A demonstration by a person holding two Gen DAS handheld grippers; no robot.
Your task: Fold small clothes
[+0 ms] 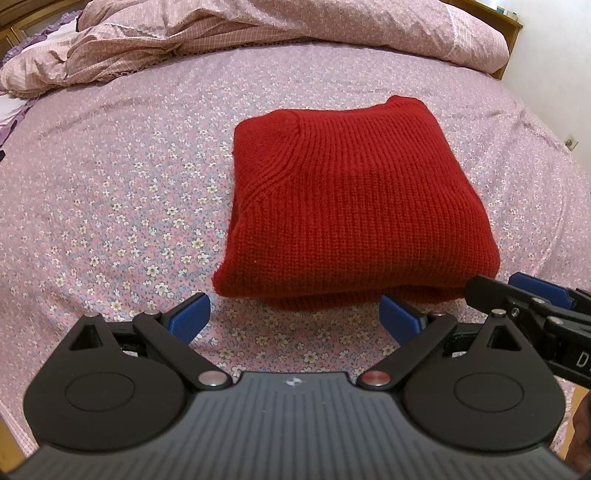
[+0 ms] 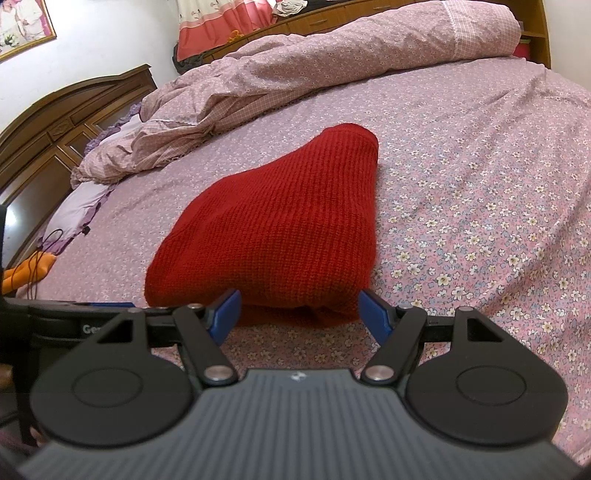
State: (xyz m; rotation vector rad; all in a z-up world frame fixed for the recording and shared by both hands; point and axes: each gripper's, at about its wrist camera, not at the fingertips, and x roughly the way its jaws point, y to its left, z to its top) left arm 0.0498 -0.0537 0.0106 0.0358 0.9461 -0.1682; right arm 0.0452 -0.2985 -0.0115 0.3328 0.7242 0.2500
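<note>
Left gripper (image 1: 295, 317) low over the bed, jaws spread wide, two blue pads (image 1: 188, 319) apart with only flowered sheet between them, nothing held. Right gripper (image 2: 299, 314) likewise spread wide, two blue pads (image 2: 225, 312) standing just at the near edge of the sweater, not pressing on it, nothing gripped. In the left wrist view, tip of the right gripper (image 1: 532, 295) seen at the right edge, just beside the sweater's near corner. One red knitted sweater (image 1: 347, 199), folded into a thick, roughly square bundle, lying flat on the sheet just ahead of both grippers; folded layers visible along its near edge. One pink sheet (image 1: 110, 206) with small white flowers, spread over the whole bed, bare apart from the sweater. Beyond, one crumpled quilt (image 2: 332, 62) in the same flowered pink, heaped along the far side, well apart from the sweater. One lilac frilled pillow (image 2: 81, 206) by the one dark wooden headboard (image 2: 62, 118). One orange item (image 2: 26, 273) with a black cord at the left edge of the right wrist view, too cut off to identify. One framed picture (image 2: 22, 26) on the white wall above.
</note>
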